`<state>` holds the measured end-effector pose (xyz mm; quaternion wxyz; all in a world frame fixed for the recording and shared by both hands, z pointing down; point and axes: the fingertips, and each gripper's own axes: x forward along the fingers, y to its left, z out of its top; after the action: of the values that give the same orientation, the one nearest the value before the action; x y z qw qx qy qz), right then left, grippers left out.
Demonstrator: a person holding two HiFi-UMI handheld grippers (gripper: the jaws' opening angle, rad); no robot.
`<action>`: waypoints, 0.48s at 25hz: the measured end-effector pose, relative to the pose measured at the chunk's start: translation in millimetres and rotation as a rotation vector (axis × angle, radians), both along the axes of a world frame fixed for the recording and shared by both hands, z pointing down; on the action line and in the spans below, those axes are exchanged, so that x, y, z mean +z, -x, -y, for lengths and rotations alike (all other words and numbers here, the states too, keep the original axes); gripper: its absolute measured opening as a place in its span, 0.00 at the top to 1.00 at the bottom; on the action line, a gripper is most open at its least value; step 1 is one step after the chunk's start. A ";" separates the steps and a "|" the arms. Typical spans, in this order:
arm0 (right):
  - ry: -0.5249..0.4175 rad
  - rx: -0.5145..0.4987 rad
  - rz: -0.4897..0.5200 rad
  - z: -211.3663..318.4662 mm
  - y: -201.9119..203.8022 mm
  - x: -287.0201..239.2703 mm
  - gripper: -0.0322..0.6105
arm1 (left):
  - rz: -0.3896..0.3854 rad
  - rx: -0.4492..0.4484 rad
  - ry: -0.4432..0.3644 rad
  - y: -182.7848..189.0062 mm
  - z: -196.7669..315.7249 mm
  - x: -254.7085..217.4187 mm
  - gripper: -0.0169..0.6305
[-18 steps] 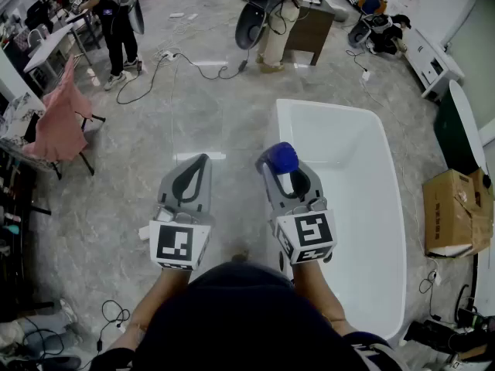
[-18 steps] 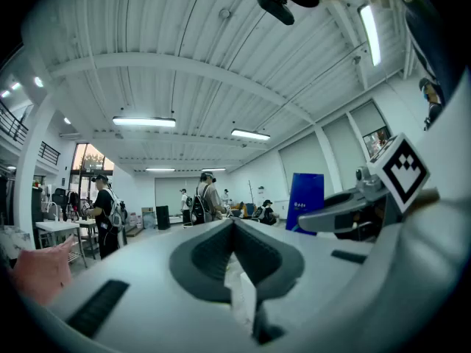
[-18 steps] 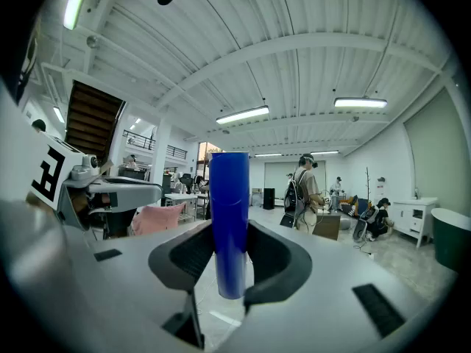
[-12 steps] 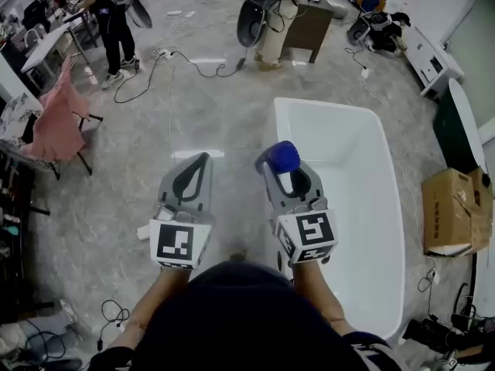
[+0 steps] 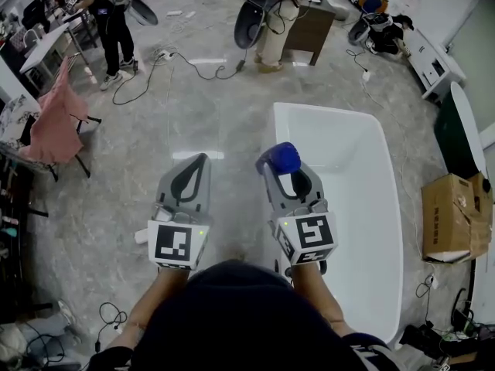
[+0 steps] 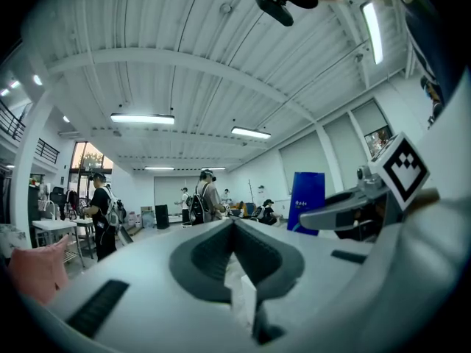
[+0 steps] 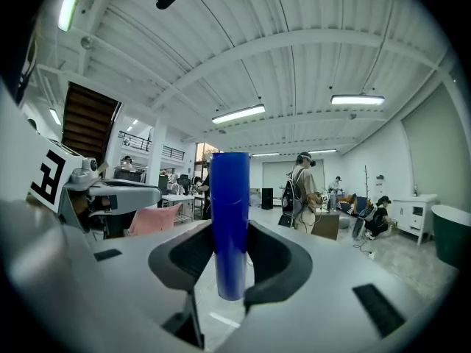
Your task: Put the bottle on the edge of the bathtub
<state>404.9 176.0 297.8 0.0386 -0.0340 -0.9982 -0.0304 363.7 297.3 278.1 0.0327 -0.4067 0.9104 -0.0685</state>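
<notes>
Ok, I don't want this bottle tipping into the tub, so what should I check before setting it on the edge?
1. Jaws of the right tool clamp the blue bottle: ok.
2. Bottle stands upright in the grip: ok.
3. Visible bathtub rim ahead of the tool is bare: ok.
4. Bottle's base lined up over the rim: cannot tell, the tool hides it.
5. Shut, empty left tool kept beside the tub: ok.
</notes>
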 end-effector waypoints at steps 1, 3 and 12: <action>-0.001 -0.003 0.001 1.5 3.2 -0.7 0.71 | 0.006 0.001 0.003 3.3 1.8 0.0 0.97; -0.001 -0.008 0.001 4.7 9.1 -1.5 0.71 | 0.024 0.003 0.008 9.8 5.3 -0.2 0.97; 0.000 -0.001 -0.014 9.4 41.1 3.6 0.71 | -0.007 -0.015 -0.002 43.6 2.9 4.4 0.97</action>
<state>363.8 166.6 301.4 0.0454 -0.0347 -0.9979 -0.0301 320.1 294.4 282.5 0.0294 -0.3999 0.9137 -0.0664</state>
